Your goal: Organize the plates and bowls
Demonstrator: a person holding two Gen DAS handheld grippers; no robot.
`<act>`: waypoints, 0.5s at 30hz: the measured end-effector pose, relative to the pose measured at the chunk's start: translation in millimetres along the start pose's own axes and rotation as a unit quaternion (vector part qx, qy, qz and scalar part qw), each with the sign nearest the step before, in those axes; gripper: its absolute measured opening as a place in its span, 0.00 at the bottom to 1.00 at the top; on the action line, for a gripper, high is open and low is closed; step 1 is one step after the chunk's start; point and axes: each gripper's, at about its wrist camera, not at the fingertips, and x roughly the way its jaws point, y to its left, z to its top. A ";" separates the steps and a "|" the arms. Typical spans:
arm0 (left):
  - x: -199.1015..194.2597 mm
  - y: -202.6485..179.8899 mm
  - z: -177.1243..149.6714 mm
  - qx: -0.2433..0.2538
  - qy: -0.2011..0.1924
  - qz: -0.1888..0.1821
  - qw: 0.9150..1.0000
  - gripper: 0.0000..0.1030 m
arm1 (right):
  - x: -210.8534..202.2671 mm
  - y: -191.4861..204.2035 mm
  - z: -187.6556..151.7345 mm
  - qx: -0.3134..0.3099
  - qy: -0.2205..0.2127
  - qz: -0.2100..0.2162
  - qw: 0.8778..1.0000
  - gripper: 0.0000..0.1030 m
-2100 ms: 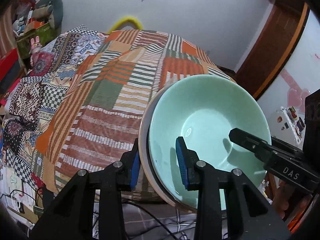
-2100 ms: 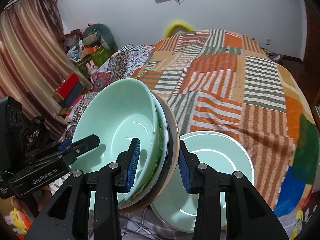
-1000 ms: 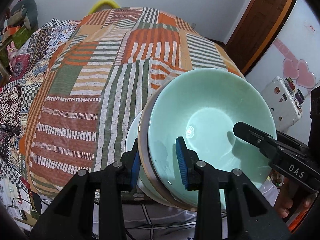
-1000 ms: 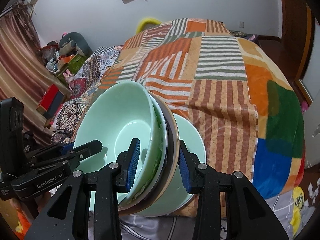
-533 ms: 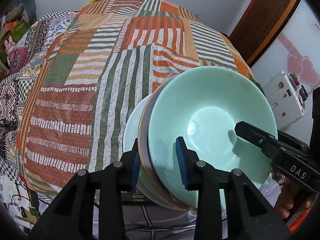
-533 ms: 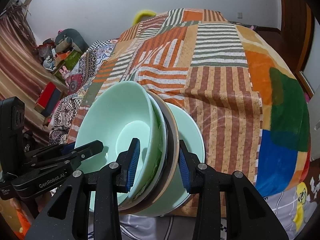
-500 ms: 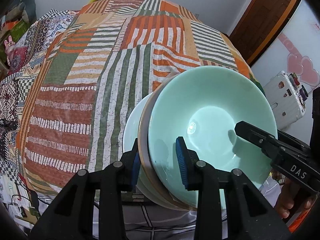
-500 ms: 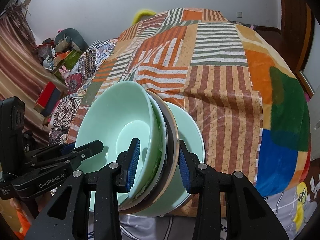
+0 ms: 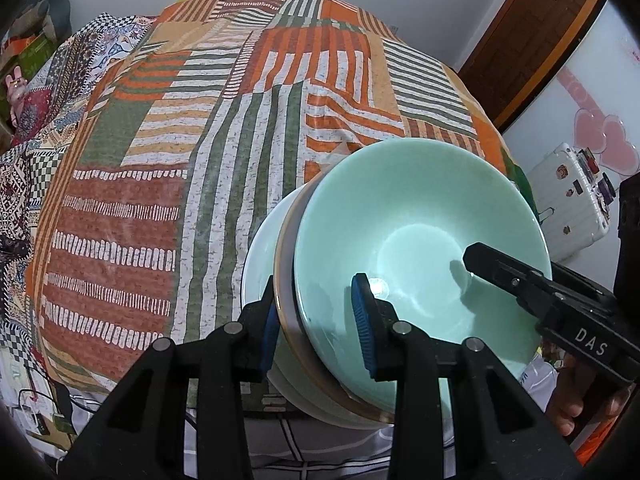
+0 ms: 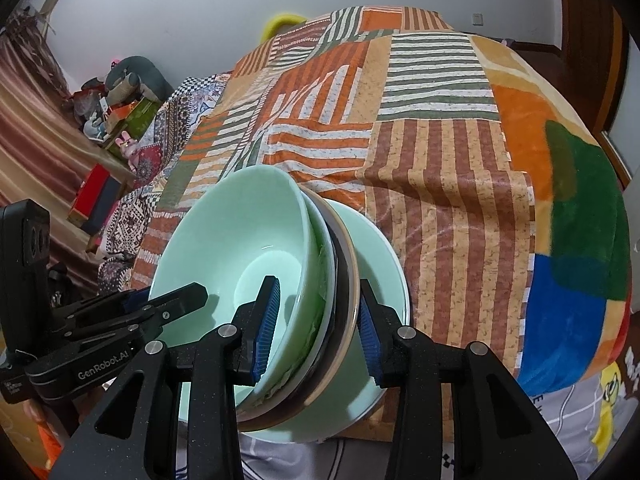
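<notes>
A mint green bowl [image 9: 420,220] [image 10: 240,248] sits nested on a pale plate and a brown-rimmed plate [image 9: 285,264] [image 10: 346,256]. My left gripper [image 9: 316,328] is shut on this stack's near rim, one pad inside the bowl and one behind the brown plate. From the opposite side my right gripper [image 10: 316,328] straddles the stack the same way; its jaws are opening, with the pads still at the dishes. The stack hangs just over a larger green plate [image 10: 380,260] [image 9: 256,256] lying on the bedspread by its near edge. Whether they touch is hidden.
The striped patchwork bedspread [image 9: 200,140] stretches away behind the dishes. A white suitcase [image 9: 576,200] and a wooden door [image 9: 532,40] stand to the right. Toys and boxes [image 10: 120,92] crowd the floor at left. A person's hand [image 9: 576,400] holds the right gripper.
Over two seconds the held stack has come across and down over the green plate on the bed. In the last half second it has hardly moved.
</notes>
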 end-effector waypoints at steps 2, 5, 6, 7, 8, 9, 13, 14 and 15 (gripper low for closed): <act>0.6 -1.2 -0.5 0.004 -0.002 0.004 1.000 0.32 | 1.3 1.6 -0.5 -0.003 -0.002 -0.003 1.000 0.36; 0.2 -1.0 -1.5 0.003 -0.004 0.001 1.000 0.32 | 1.7 3.5 -2.6 -0.013 -0.007 -0.005 1.000 0.38; 0.2 0.2 -1.7 0.000 -0.003 -0.002 1.000 0.32 | 2.3 3.6 -2.4 -0.013 -0.006 -0.004 1.000 0.39; -0.6 0.9 -1.7 -0.003 -0.004 -0.002 1.000 0.32 | 2.4 3.7 -2.9 -0.014 -0.006 -0.004 1.000 0.39; -1.7 1.6 -1.6 -0.005 -0.006 0.000 1.000 0.32 | 2.8 2.9 -3.1 -0.012 -0.002 -0.002 1.000 0.39; -3.4 2.1 -1.6 -0.005 -0.007 0.000 1.000 0.33 | 3.1 2.1 -3.0 -0.010 0.001 0.000 1.000 0.39; -18.7 4.7 -0.3 -0.006 -0.022 -0.002 1.000 0.36 | -0.3 -0.4 -4.6 -0.003 0.005 0.003 1.000 0.41; -22.4 4.5 0.2 -0.003 -0.026 -0.001 1.000 0.37 | -3.8 -1.0 -4.8 -0.002 0.003 0.001 1.000 0.41; -26.9 4.2 0.7 -0.001 -0.031 0.000 1.000 0.37 | -6.7 -0.4 -4.9 -0.002 0.000 0.001 1.000 0.41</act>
